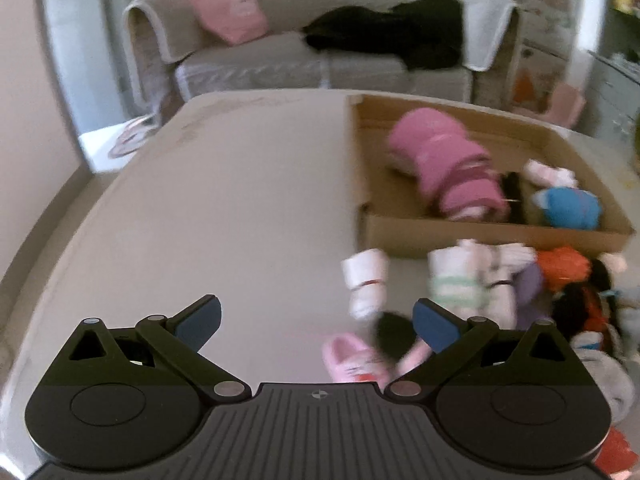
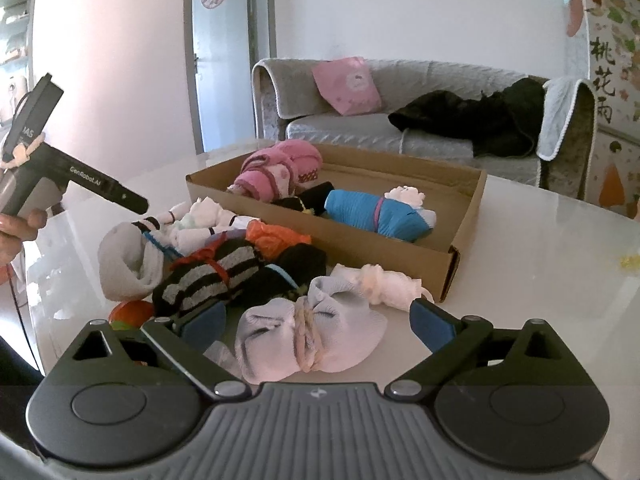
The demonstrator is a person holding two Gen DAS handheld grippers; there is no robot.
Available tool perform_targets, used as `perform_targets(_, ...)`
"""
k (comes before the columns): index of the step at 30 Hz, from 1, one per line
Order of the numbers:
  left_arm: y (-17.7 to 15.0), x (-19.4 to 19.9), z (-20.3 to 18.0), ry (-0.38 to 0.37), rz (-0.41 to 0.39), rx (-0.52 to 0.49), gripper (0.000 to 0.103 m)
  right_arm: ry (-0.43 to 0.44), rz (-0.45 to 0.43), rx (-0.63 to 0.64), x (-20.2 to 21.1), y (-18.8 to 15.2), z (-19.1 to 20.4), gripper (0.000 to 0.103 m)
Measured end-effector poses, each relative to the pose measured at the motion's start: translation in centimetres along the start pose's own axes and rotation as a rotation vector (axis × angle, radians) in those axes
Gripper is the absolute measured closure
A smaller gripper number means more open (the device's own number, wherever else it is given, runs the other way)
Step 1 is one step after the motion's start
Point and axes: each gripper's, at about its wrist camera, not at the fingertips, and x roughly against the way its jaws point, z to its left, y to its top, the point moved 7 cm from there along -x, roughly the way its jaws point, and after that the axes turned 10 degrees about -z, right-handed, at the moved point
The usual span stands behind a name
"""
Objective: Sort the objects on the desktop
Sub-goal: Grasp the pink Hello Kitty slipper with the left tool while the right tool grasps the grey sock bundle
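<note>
Lying on the white table [image 2: 540, 240]: one shallow cardboard box [image 2: 450, 266], set toward the far edge, and a heap of bundled socks just in front of its near wall.

Box contents: pink bundle [image 2: 280, 170] at the left end; dark bundle [image 2: 308, 198] beside it; blue bundle [image 2: 370, 214] tied with a purple band, toward the middle; small white piece [image 2: 406, 196] behind the blue one.

Heap, outside the box: pale lilac bundle [image 2: 312, 338], nearest the right gripper; white bundle [image 2: 386, 284] touching the box's near wall; black-and-grey striped bundle [image 2: 208, 280] tied in red; grey sock [image 2: 126, 264]; orange piece [image 2: 276, 240].

Right gripper [image 2: 318, 326]: fingers spread wide, holding nothing, straddling the lilac bundle.

Left gripper [image 1: 316, 326]: fingers spread wide, empty, above bare table beside the heap's left side; view blurred. A small pink sock [image 1: 350, 358] lies just below it.

Background: grey sofa [image 2: 360, 128].
</note>
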Motion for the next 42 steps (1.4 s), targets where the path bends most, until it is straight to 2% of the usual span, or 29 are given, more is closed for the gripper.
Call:
perform_targets(4, -1.1, -1.2, 1.5, 0.076, 0.069, -0.006, 0.0, 0.004, 0.016, 0.014, -0.3, -0.2, 0.4, 0.005)
perform_targets(14, -1.1, -1.2, 1.8, 0.054, 0.1, 0.055, 0.0, 0.002, 0.03, 0.006, -0.4, -0.3, 0.6, 0.005)
perform_targets(20, -1.2, -1.9, 1.9, -0.022, 0.17, 0.179, 0.0, 0.002, 0.038, 0.007, -0.7, -0.4, 0.7, 0.005)
perform_targets(26, -1.2, -1.5, 1.3, -0.049, 0.189, 0.216, 0.001, 0.002, 0.041, 0.005, -0.7, -0.4, 0.6, 0.005)
perform_targets(30, -1.3, -1.5, 0.7, 0.003, 0.202, 0.167, 0.012, 0.004, 0.041, 0.006, -0.8, -0.4, 0.6, 0.005)
perform_targets(34, -0.9, -0.8, 0.2, -0.034, 0.207, 0.176, 0.036, 0.002, 0.045, 0.009, -0.9, -0.5, 0.6, 0.005)
perform_targets(37, -0.8, -0.5, -0.1, -0.007, 0.2, 0.145, 0.035, 0.0, 0.047, 0.005, -0.8, -0.6, 0.4, 0.005)
perform_targets(42, -1.1, -0.8, -0.6, -0.024, 0.224, 0.134, 0.034, -0.001, 0.049, 0.014, -1.0, -0.5, 0.5, 0.005)
